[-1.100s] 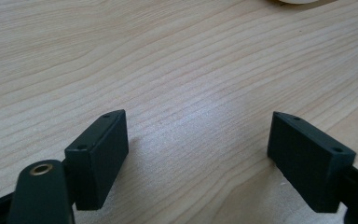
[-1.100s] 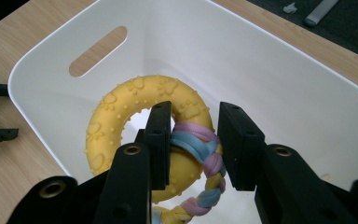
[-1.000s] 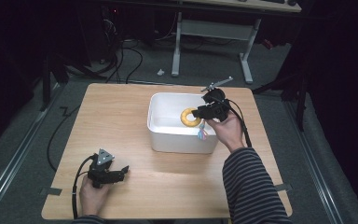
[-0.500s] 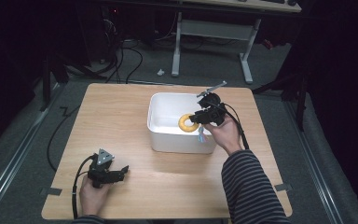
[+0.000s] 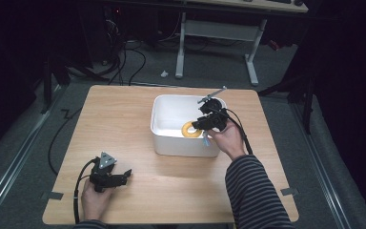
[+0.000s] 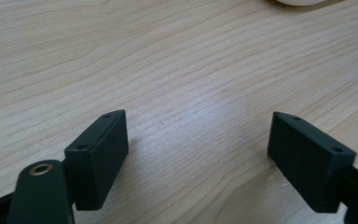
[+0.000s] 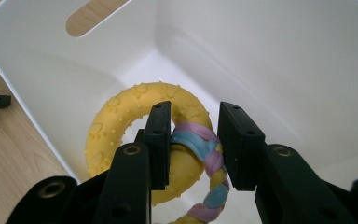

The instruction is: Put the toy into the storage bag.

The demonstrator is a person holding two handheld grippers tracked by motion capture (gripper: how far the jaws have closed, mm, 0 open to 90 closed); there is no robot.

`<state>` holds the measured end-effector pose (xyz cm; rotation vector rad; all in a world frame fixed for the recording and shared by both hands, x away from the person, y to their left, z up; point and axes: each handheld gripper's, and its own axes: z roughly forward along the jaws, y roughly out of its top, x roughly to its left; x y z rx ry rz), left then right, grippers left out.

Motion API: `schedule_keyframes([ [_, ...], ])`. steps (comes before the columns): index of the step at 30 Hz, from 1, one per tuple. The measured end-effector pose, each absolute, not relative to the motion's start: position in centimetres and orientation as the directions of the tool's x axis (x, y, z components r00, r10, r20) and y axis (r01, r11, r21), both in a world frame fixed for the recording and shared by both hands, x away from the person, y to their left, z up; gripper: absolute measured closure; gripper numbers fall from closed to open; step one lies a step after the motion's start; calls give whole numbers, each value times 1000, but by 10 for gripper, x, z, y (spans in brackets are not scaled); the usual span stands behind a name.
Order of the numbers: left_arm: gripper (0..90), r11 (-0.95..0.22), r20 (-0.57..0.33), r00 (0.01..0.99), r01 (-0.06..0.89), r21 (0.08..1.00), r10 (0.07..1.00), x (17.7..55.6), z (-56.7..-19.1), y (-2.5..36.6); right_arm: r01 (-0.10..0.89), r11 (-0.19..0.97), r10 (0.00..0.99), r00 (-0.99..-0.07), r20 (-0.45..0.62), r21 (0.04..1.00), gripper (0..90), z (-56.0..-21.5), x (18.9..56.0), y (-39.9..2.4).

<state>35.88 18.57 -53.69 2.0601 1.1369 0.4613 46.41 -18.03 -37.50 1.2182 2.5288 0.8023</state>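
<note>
While the left tool (image 5: 124, 175) is lying open and empty on the table (image 5: 124, 124), the right tool (image 7: 191, 140) is gripping the yellow ring toy (image 7: 121, 126) by its braided rope (image 7: 205, 154) over the white bin (image 5: 164, 138), release pending.

This looks like a lab or test room set up for recording, not a home. A plain wooden table (image 5: 138, 124) stands alone on grey carpet (image 5: 24, 157), with the surroundings kept dark. Black cables (image 5: 124, 62) lie in loose tangles on the floor beyond the table's far left corner. Past its far edge stands a workbench with white metal legs (image 5: 252, 62). Strips of tape (image 5: 289, 192) mark the floor near the table's near corners, and metal rails (image 5: 9, 167) run alongside its left edge.
</note>
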Motion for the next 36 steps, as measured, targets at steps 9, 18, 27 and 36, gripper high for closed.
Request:
schedule_keyframes([
  [9,207,-346,-34,545,577,740,837,359,-537,186,650,523,769,-638,22,551,656,-378,465,-179],
  [18,207,-347,-33,546,577,740,837,359,-537,186,669,504,770,-635,67,547,552,-379,466,-184],
  [27,205,-347,-29,543,576,740,839,359,-537,185,637,478,780,-624,40,605,511,-367,455,-196],
  [36,205,-349,-28,544,576,739,839,359,-537,185,615,403,813,-581,44,678,504,-351,438,-227],
])
